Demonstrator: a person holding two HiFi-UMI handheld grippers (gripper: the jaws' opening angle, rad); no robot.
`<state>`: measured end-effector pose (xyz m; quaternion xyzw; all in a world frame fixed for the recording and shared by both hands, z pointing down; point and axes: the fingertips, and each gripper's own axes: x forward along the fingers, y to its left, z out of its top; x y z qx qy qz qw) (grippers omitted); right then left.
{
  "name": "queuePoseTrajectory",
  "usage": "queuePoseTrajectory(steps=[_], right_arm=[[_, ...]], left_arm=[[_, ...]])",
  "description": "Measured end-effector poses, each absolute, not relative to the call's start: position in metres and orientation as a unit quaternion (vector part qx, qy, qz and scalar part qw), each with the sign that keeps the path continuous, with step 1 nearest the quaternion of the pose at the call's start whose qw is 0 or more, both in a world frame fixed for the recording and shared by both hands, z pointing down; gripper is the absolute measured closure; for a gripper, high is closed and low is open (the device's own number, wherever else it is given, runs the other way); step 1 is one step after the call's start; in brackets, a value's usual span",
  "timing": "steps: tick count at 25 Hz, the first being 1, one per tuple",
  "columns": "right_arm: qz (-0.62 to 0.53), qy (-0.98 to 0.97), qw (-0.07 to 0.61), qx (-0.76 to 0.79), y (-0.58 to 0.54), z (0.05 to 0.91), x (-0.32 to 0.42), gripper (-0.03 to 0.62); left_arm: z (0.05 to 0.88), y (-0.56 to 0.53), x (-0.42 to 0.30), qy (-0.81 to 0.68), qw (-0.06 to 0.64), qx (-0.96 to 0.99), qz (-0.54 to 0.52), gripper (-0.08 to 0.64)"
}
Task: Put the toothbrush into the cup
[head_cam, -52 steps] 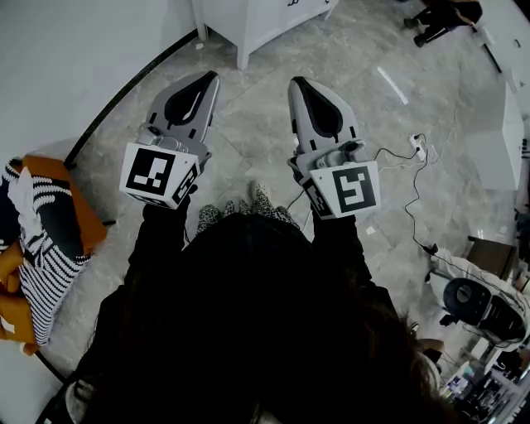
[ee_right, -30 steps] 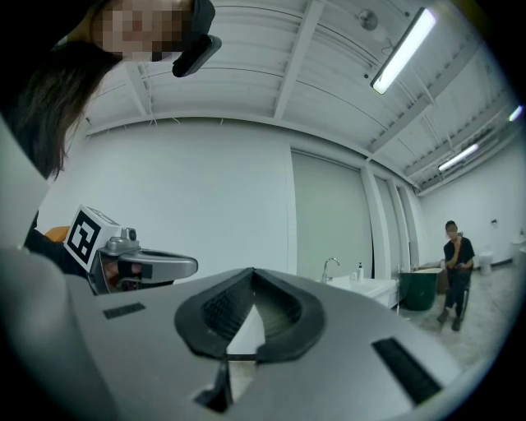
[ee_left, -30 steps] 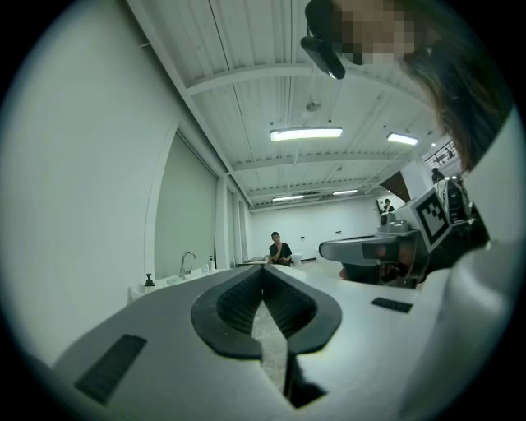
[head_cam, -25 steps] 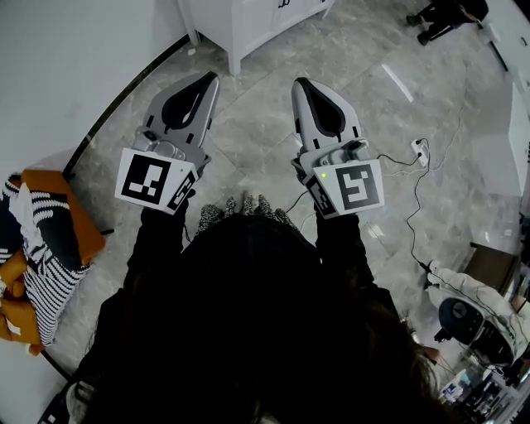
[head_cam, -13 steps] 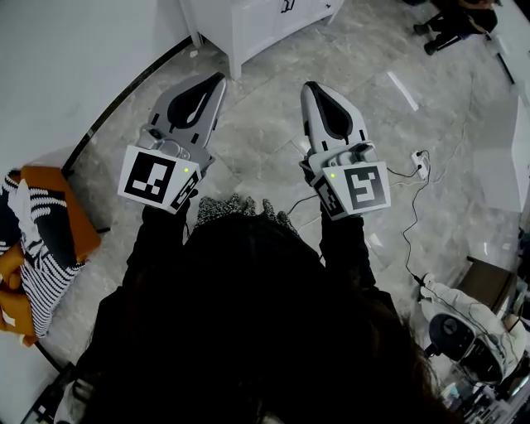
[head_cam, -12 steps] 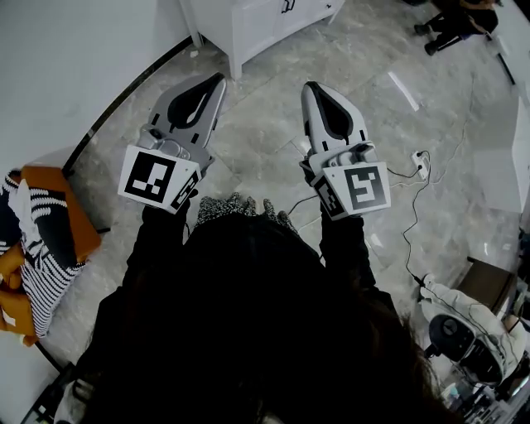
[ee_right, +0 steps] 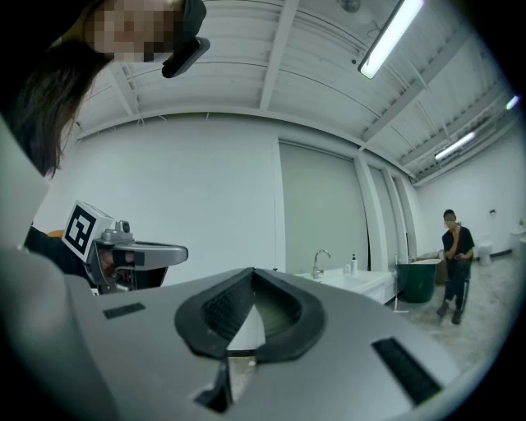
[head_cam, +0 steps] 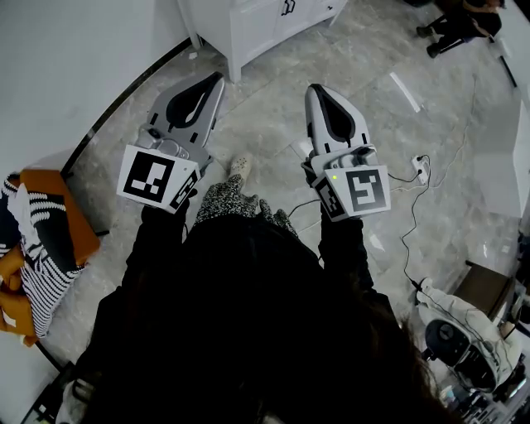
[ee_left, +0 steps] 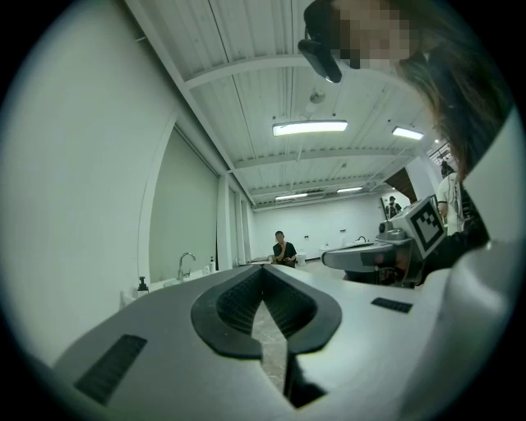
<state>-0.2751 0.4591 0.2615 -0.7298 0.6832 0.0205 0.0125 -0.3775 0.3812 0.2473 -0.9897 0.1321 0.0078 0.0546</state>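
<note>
No toothbrush or cup shows in any view. In the head view my left gripper (head_cam: 217, 76) and right gripper (head_cam: 315, 88) are held side by side over the marble floor, both pointing level toward a white cabinet (head_cam: 258, 23). Both are shut and hold nothing. The left gripper view looks along the closed left gripper (ee_left: 263, 270), with the right gripper (ee_left: 386, 255) off to its right. Beyond the closed right gripper (ee_right: 252, 271), its own view shows the left gripper (ee_right: 136, 255) on the left.
A white sink counter (ee_right: 362, 284) with a faucet (ee_right: 319, 261) stands ahead, and a green bin (ee_right: 417, 282) and a person (ee_right: 454, 263) are to its right. Striped clothes on an orange seat (head_cam: 41, 240) lie left. A cable and power strip (head_cam: 418, 166) cross the floor on the right.
Both grippers have been carried forward toward the white cabinet, still shut. A foot has stepped into view between them.
</note>
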Motion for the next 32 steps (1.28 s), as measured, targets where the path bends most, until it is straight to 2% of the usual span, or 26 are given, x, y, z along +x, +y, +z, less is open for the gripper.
queuePoseTrajectory(steps=[19, 32], right_arm=[[0.012, 0.659, 0.005, -0.752, 0.349, 0.268, -0.201, 0.588], [0.026, 0.652, 0.017, -0.758, 0.266, 0.251, -0.162, 0.588]], left_arm=[[0.257, 0.262, -0.296, 0.104, 0.035, -0.994, 0.010, 0.552], [0.250, 0.184, -0.243, 0.079, 0.058, -0.995, 0.016, 0.552]])
